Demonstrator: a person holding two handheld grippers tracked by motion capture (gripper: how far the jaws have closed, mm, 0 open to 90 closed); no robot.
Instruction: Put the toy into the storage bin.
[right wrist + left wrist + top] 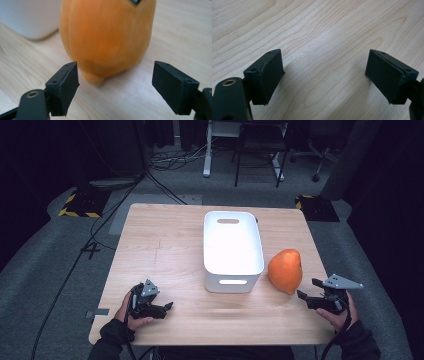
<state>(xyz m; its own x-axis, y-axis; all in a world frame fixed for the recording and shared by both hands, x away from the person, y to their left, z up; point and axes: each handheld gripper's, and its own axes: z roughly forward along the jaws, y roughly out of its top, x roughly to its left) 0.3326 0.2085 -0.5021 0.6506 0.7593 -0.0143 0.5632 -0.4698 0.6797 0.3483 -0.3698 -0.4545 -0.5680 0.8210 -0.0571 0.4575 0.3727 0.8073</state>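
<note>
Table: a light wooden table (165, 245) stands on a grey floor; its grain fills the left gripper view under the jaws.
Bin: a white plastic bin (233, 251) with a slot handle at each short end sits a little right of the table's middle, long side running away from the person. Its inside looks bare white from above.
Orange fruit: an orange, pumpkin-like fruit (285, 270) lies on the table just beside the bin's right wall, near the bin's near corner, apart from it by a thin gap. In the right gripper view the orange fruit (105, 37) is close and blurred, its small stub end resting toward the camera, with the bin's rounded corner (27, 17) behind it at the left.
Left gripper: the left gripper (167, 308) rests low at the table's near edge, well to the left of the bin, held in the person's left hand (131, 312). Its jaws stand wide apart over bare wood, with nothing between them.
Right gripper: the right gripper (309, 290) sits right of the bin, just beyond the fruit's near right side, held in the right hand (340, 312). Its jaws are spread wide and point at the fruit, whose stub end lies just ahead of the gap; neither jaw touches it.
Background: chair and desk legs and cables lie on the floor beyond the table.
</note>
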